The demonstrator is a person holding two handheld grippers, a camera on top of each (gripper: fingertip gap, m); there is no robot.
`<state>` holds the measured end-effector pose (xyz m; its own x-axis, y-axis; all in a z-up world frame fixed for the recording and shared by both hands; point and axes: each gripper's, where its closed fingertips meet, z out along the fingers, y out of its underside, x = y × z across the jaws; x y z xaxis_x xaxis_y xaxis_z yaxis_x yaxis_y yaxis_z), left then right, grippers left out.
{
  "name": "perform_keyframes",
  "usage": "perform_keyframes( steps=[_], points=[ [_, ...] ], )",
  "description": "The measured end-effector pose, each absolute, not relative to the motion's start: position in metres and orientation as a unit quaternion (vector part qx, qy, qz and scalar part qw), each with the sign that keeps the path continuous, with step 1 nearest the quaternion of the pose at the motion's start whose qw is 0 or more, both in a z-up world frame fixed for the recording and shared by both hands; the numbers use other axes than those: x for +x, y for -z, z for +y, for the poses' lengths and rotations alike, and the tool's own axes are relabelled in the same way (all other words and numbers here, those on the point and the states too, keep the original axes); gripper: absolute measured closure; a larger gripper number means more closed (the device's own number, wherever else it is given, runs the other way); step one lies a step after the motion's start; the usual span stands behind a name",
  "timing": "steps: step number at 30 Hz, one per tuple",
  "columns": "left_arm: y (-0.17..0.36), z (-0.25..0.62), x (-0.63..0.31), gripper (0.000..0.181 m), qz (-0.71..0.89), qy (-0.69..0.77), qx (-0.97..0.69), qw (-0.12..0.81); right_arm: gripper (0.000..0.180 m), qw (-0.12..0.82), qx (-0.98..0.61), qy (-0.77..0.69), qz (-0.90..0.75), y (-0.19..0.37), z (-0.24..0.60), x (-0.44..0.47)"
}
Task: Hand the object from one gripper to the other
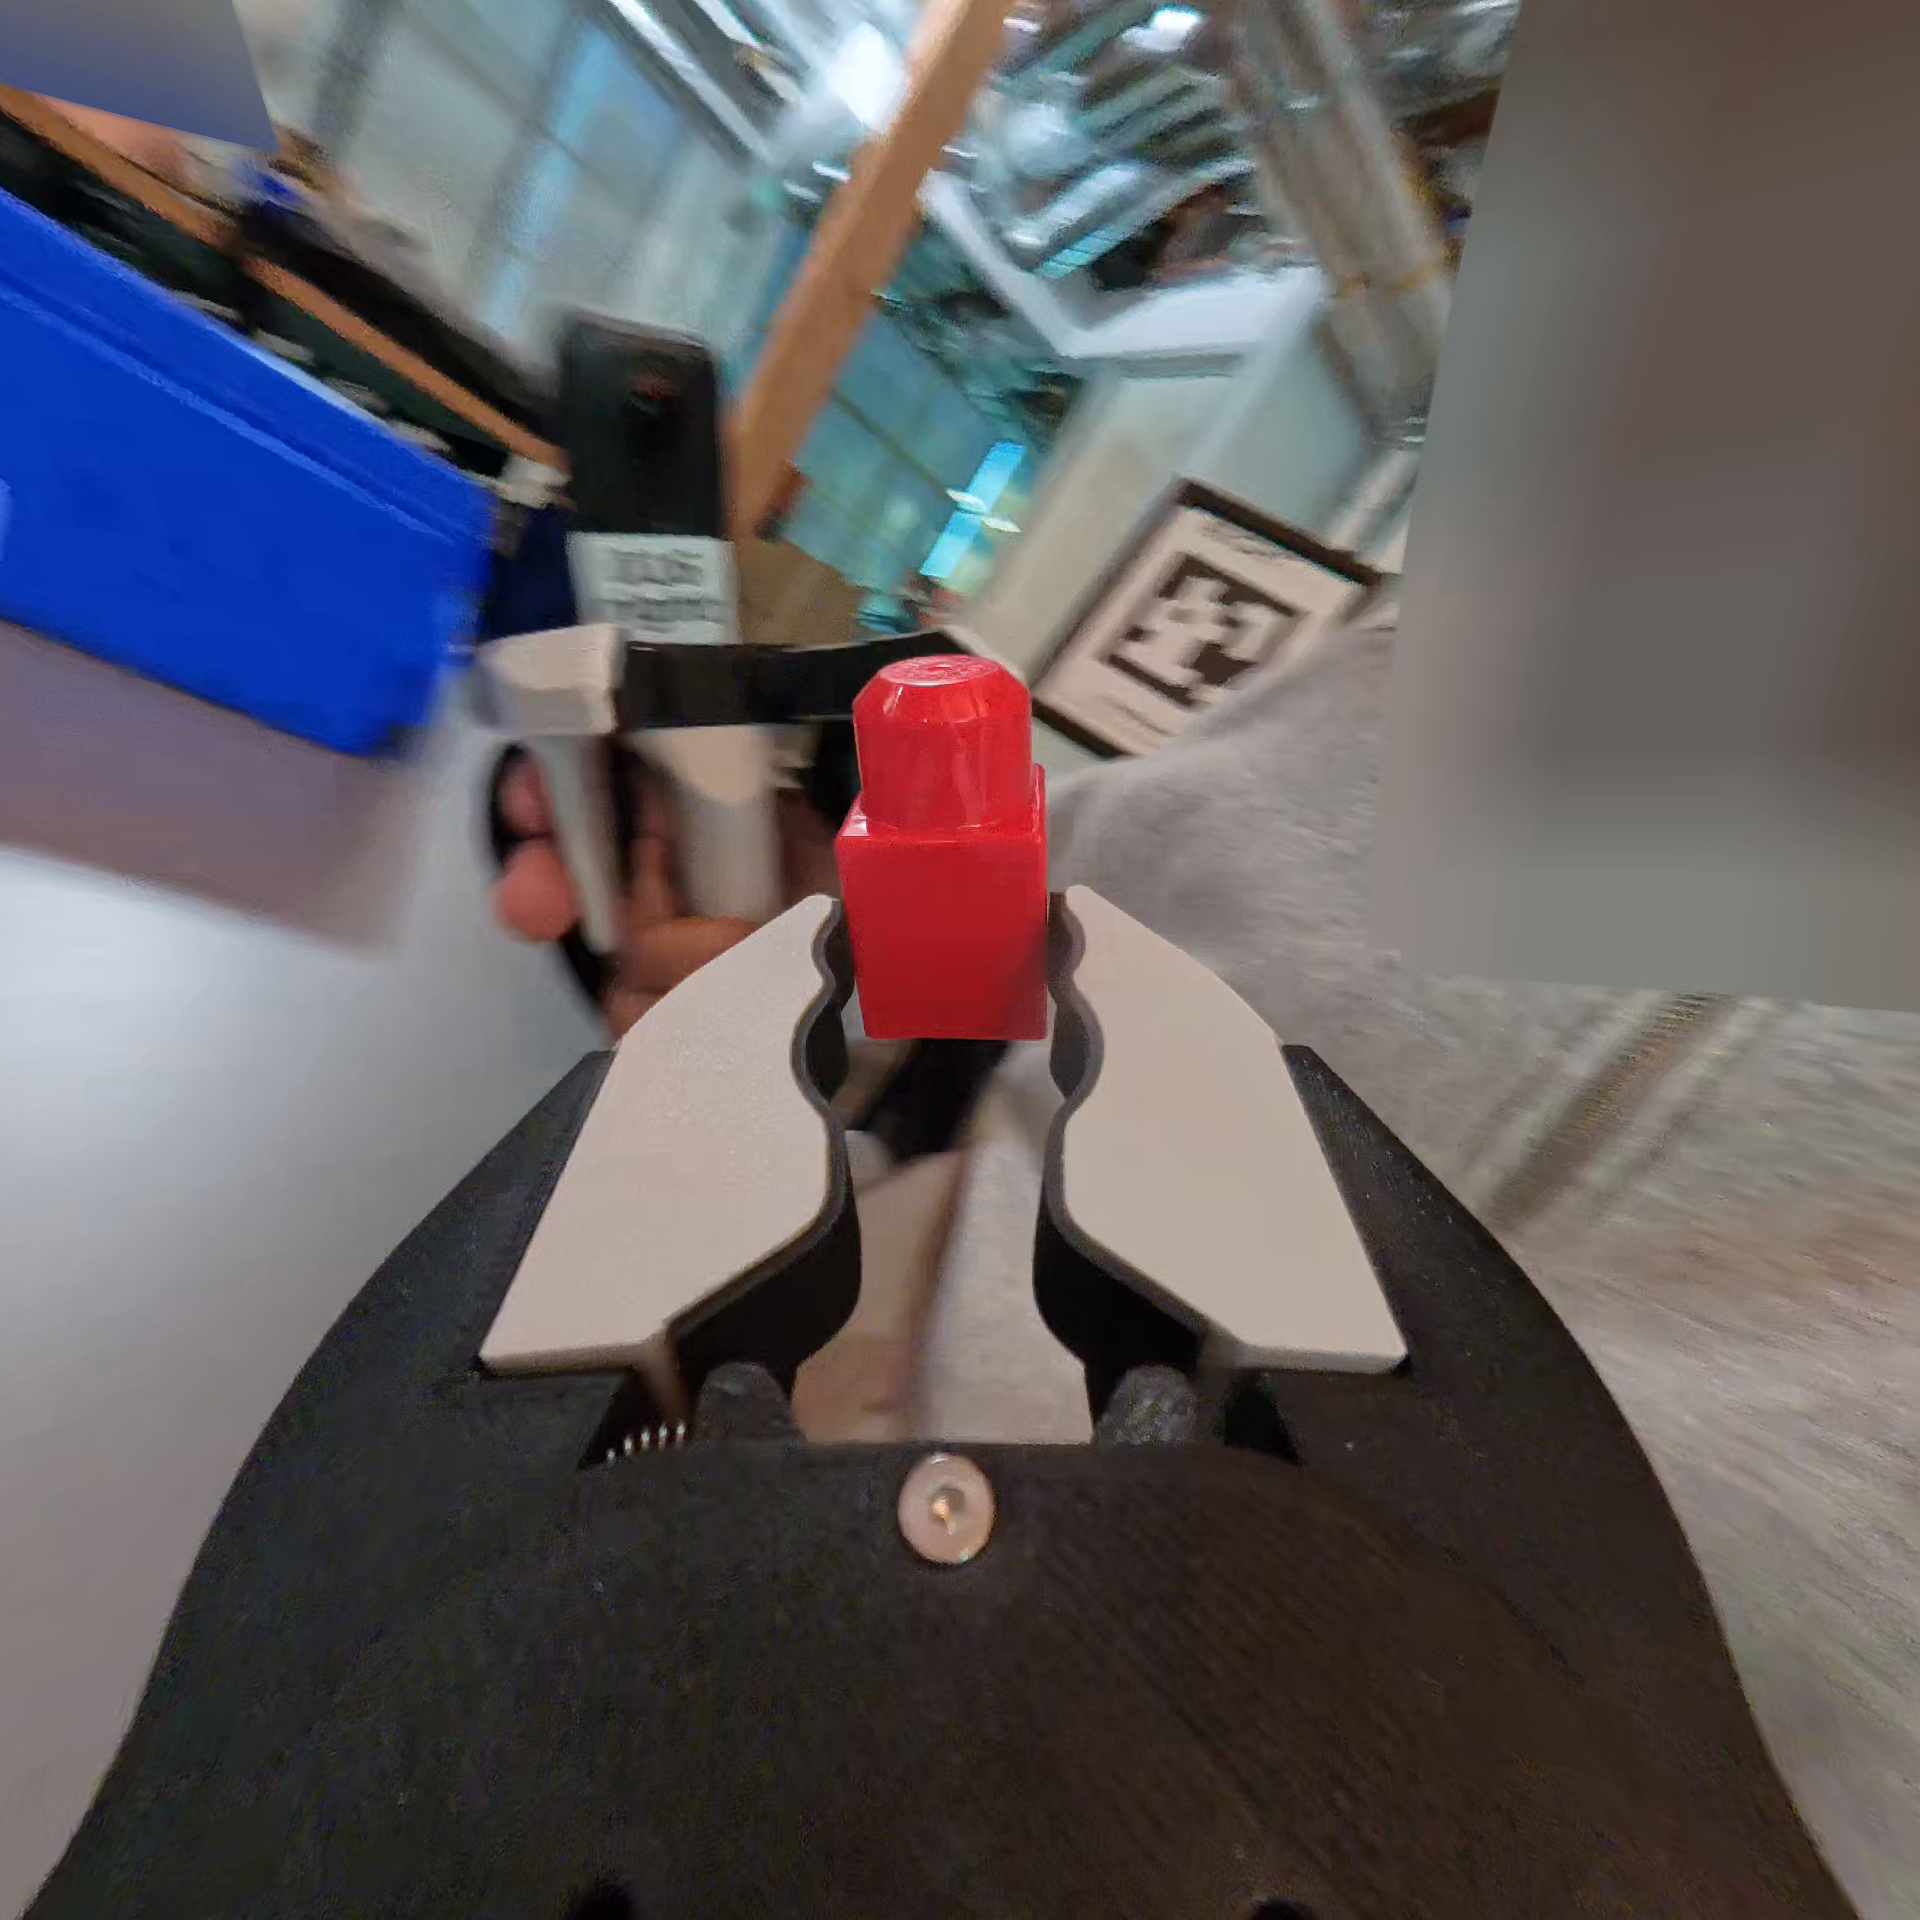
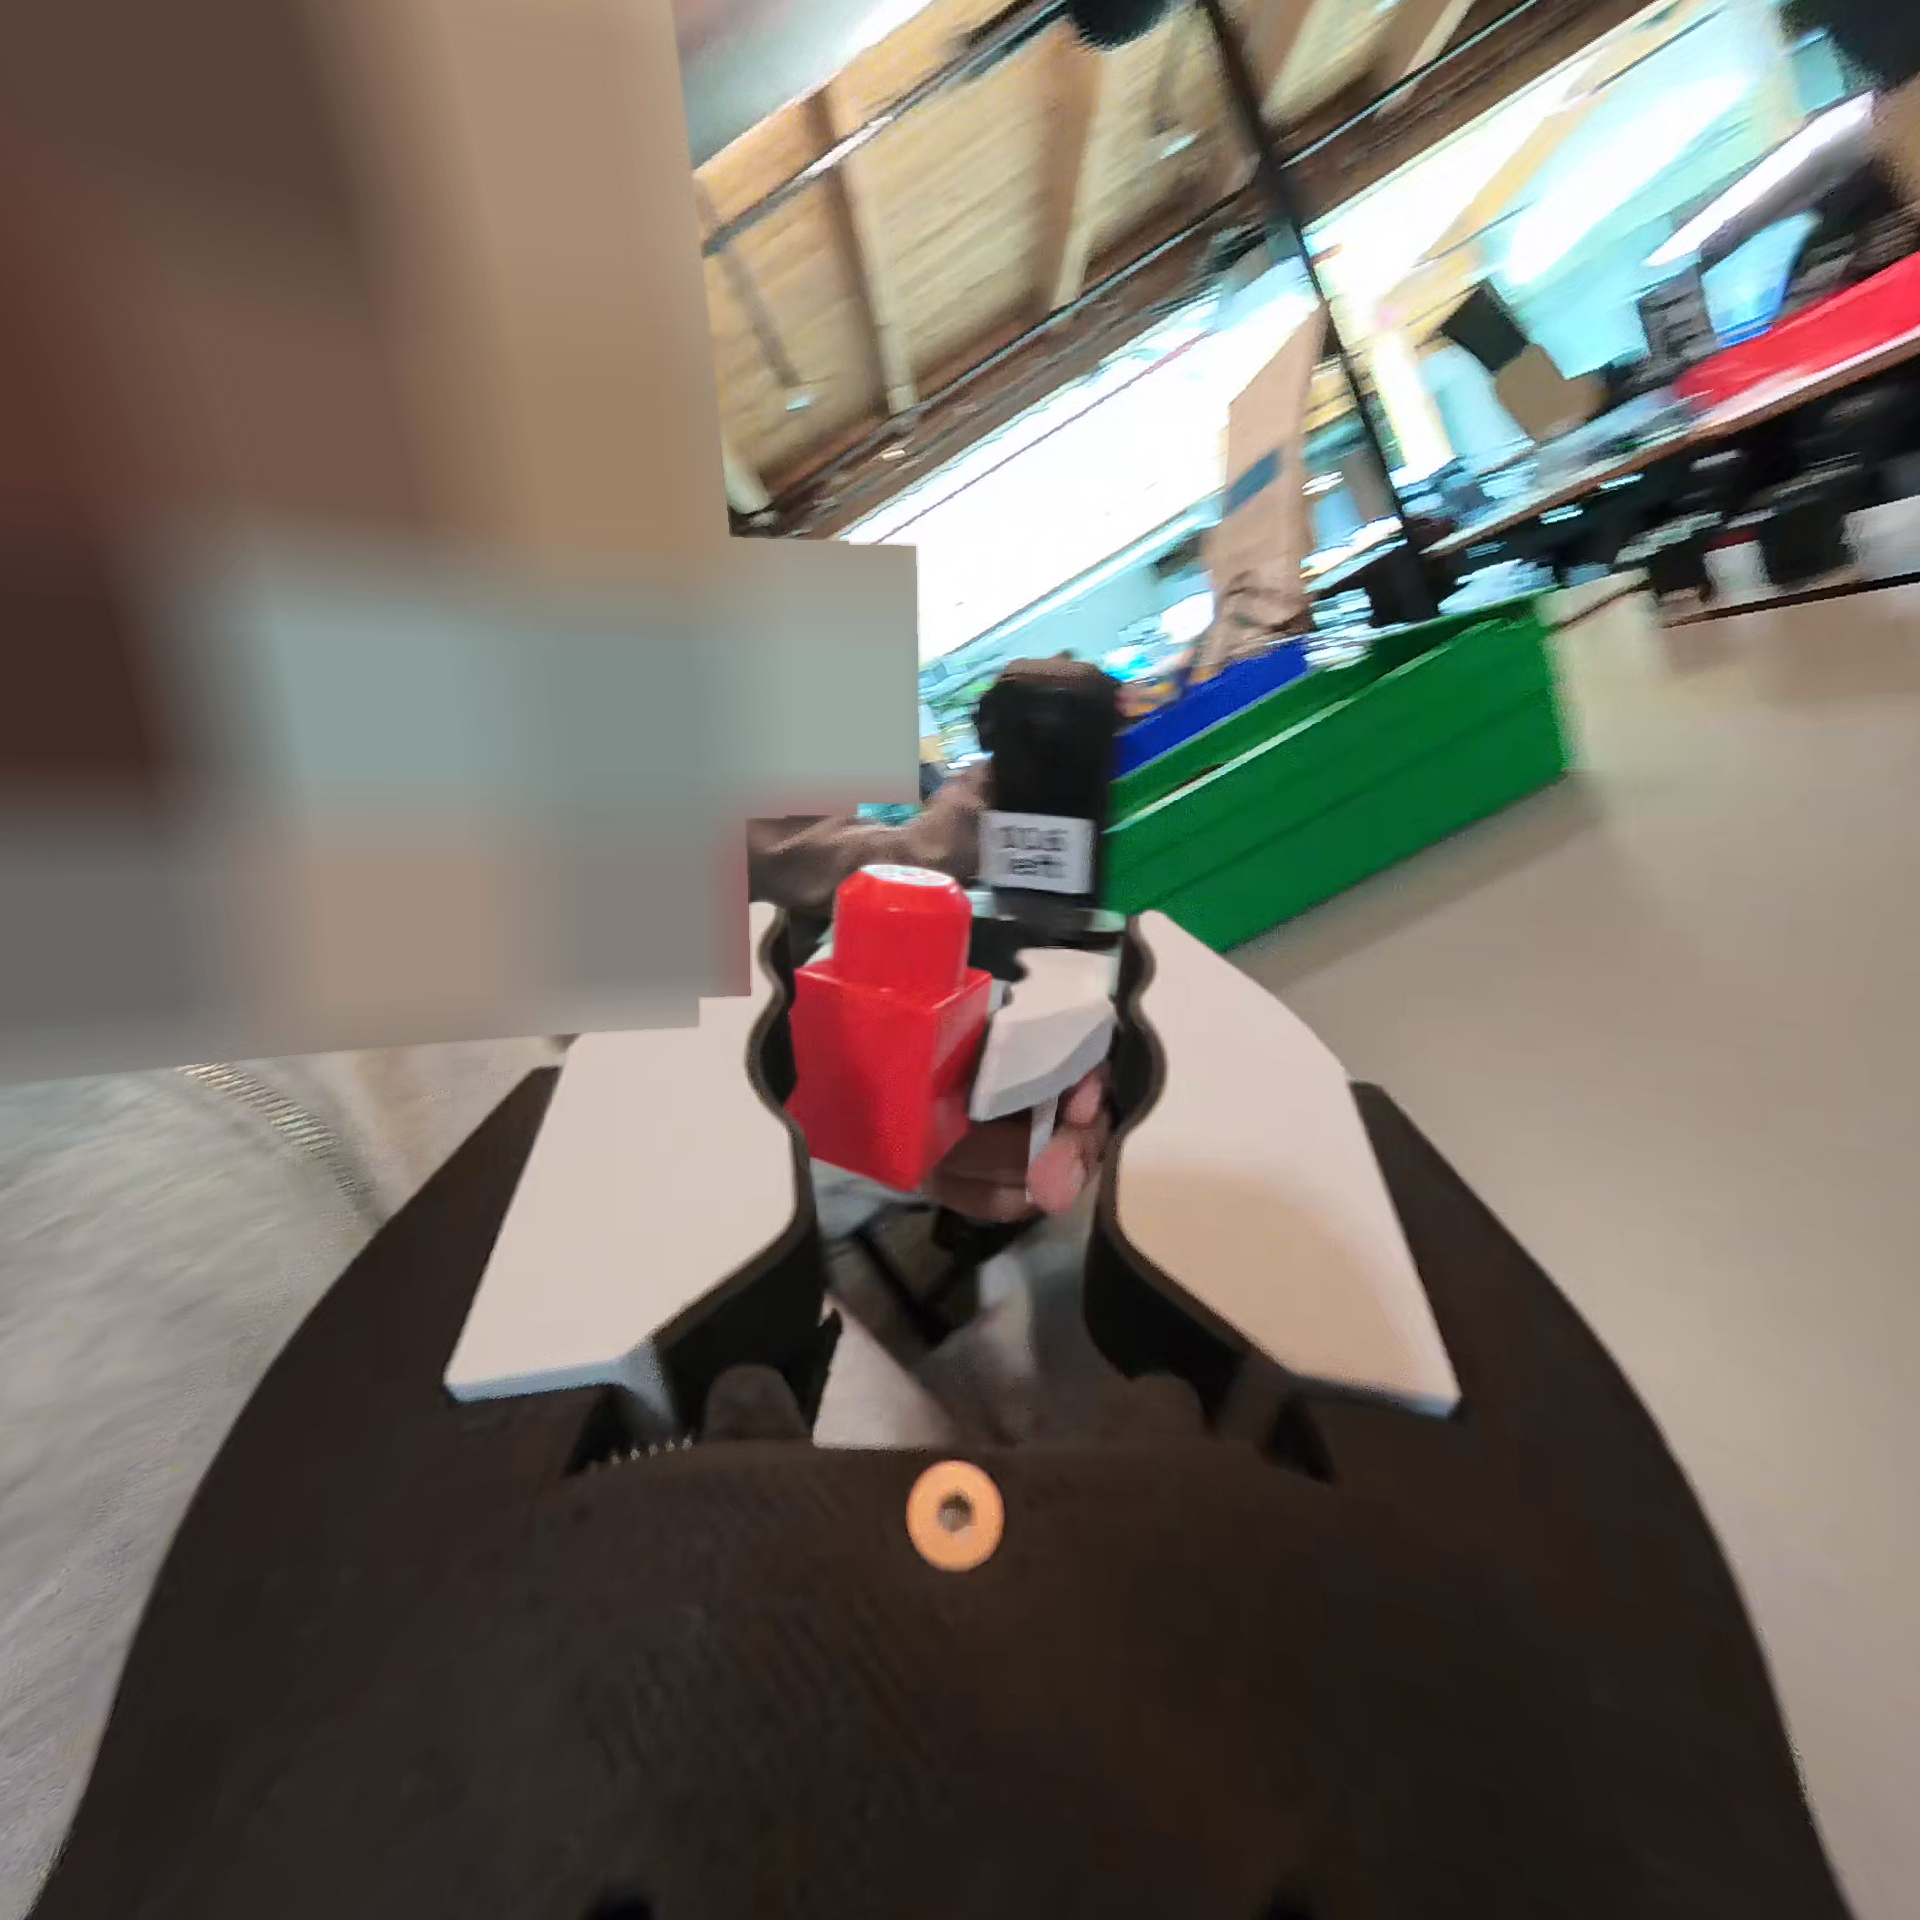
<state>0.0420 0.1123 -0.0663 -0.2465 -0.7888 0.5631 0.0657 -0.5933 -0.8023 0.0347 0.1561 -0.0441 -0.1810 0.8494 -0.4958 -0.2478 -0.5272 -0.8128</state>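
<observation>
A red toy block (image 1: 943, 914) with one round stud on top is clamped upright between the tips of my left gripper (image 1: 945, 920). In the right wrist view the same block (image 2: 883, 1060) sits in the gap of my right gripper (image 2: 961, 930), close to its left finger. The right gripper's jaws stand wide apart and do not clamp the block. One grey finger (image 2: 1039, 1049) of the left gripper shows beside the block. The right gripper (image 1: 644, 748), held by a hand, shows blurred behind and left of the block in the left wrist view.
A blue bin (image 1: 208, 499) stands at the left. A green bin (image 2: 1351, 769) and a blue bin (image 2: 1216, 696) stand on the pale table (image 2: 1558, 1143). A framed black-and-white marker (image 1: 1195, 613) stands at the back. A grey sleeve (image 1: 1247, 831) lies to the right.
</observation>
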Motion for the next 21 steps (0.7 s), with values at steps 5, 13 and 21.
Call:
perform_keyframes(
  steps=[5,13,21],
  points=[
    [0.096,0.164,0.029,0.145,0.32,0.549,-0.647,0.422,0.126,0.464,-0.577,-0.615,-0.273,0.059,0.189,0.045],
    [0.117,0.153,0.04,0.145,0.405,0.468,-0.659,0.427,0.139,0.462,-0.579,-0.567,-0.362,0.075,0.171,0.03],
    [0.113,0.149,0.042,0.145,0.408,0.479,-0.648,0.431,0.15,0.479,-0.567,-0.522,-0.42,0.081,0.161,0.025]
  ],
)
